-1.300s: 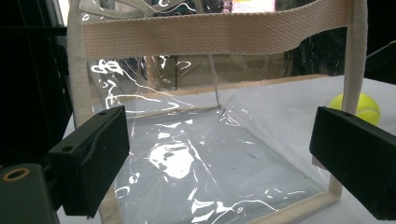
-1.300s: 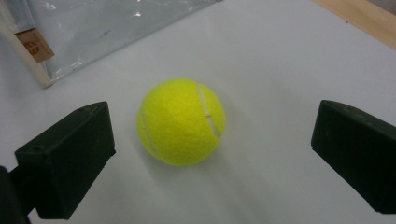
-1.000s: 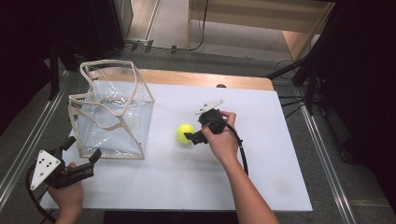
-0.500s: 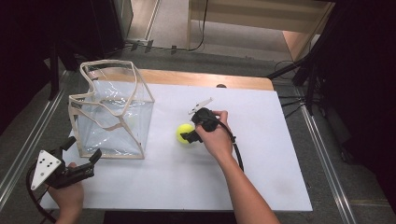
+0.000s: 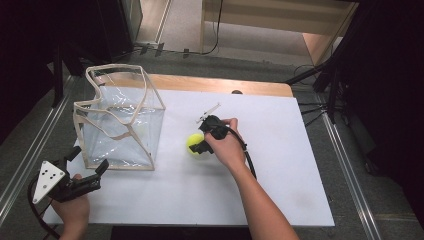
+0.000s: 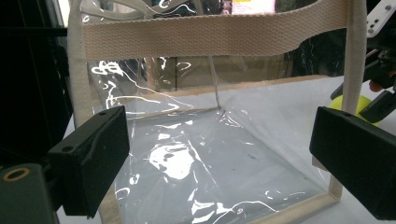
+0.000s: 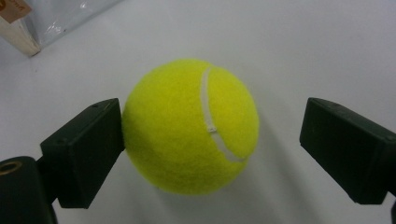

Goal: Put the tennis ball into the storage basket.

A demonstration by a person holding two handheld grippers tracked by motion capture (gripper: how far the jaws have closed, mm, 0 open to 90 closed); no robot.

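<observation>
Centrally, the tennis ball [image 7: 190, 126] lay between the right gripper's [image 5: 201, 145] wide jaws, beside the clear tote bag [image 5: 120, 125].

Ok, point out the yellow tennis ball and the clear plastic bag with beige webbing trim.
yellow tennis ball [image 7: 187, 126]: right gripper view, fuzzy front face.
clear plastic bag with beige webbing trim [image 5: 119, 165]: high view, bottom front trim.

Tennis ball [image 7: 189, 126] sits between the right gripper's [image 7: 210, 144] spread jaws.
</observation>
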